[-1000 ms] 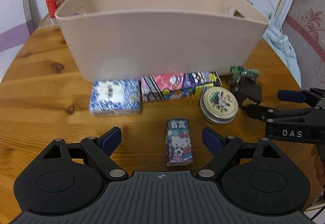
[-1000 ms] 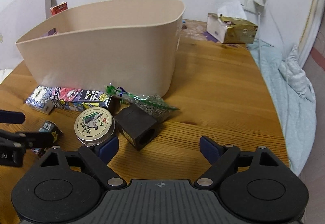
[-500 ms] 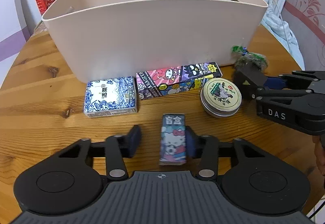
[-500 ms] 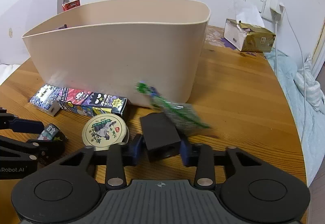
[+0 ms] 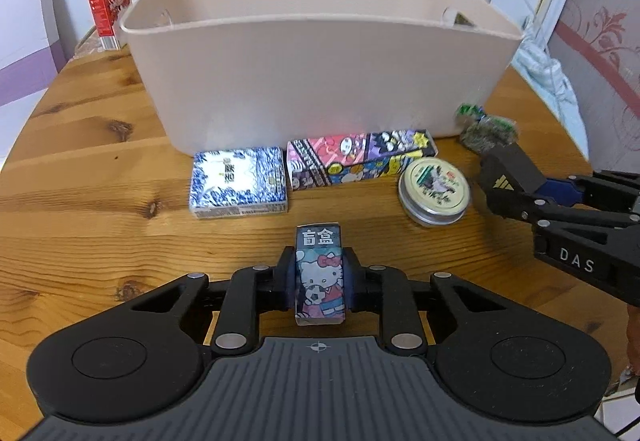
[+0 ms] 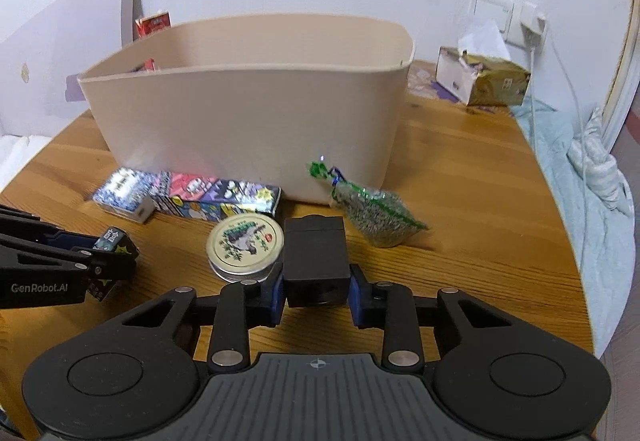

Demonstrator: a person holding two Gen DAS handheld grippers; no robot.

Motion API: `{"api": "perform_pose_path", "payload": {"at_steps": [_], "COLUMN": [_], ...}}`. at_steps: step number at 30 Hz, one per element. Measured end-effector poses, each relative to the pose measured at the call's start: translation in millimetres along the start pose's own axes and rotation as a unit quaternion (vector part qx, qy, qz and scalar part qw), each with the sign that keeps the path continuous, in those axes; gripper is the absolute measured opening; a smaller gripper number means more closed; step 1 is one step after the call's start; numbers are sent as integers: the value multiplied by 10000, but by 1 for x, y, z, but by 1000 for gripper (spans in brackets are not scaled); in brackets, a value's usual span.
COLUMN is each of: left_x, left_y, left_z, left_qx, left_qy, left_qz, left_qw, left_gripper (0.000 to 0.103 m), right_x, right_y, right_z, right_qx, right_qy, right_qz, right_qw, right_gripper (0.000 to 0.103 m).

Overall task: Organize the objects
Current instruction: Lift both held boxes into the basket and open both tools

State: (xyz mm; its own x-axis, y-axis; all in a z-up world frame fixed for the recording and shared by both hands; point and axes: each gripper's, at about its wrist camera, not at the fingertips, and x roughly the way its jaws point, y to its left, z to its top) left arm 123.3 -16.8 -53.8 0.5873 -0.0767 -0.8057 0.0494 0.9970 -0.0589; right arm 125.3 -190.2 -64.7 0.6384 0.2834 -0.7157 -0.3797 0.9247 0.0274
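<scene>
Wood-grain table (image 5: 80,177) fills my left wrist view; my left gripper (image 5: 319,279) has its jaws pressed against both sides of the Hello Kitty box (image 5: 319,273), which stands lengthwise between them; beyond it lie the blue-and-white box (image 5: 239,181), the cartoon-printed long box (image 5: 360,159) and the round tin (image 5: 434,189), all in front of the beige bin (image 5: 320,81); a red carton (image 5: 109,11) stands behind the bin's left end; my right gripper (image 5: 516,187) enters from the right, closed on the black box (image 5: 502,181).

Black box (image 6: 316,261) sits clamped between the blue pads (image 6: 276,291) in my right wrist view, just right of the round tin (image 6: 245,245); the green mesh pouch (image 6: 376,217) lies beyond it, near the bin (image 6: 248,129); my left gripper (image 6: 116,257) grips the Hello Kitty box (image 6: 114,241) at left; a torn tissue box (image 6: 480,81) rests by the wall.
</scene>
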Motion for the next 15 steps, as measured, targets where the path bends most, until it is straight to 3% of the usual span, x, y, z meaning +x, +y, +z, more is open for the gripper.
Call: {"api": "perform_pose_path", "payload": {"at_steps": [15], "left_x": [-59], "left_y": [22], "left_z": [37], "left_qx": [-82], "left_qy": [-889], "left_qz": [47], "left_qw": [9960], "left_gripper": [23], "right_x": [-54], "right_y": [7], "right_z": [30], "right_qx": [4], "right_qy": [-742], "right_qz": [-108], "right_qw": [9972], "right_gripper": [30]}}
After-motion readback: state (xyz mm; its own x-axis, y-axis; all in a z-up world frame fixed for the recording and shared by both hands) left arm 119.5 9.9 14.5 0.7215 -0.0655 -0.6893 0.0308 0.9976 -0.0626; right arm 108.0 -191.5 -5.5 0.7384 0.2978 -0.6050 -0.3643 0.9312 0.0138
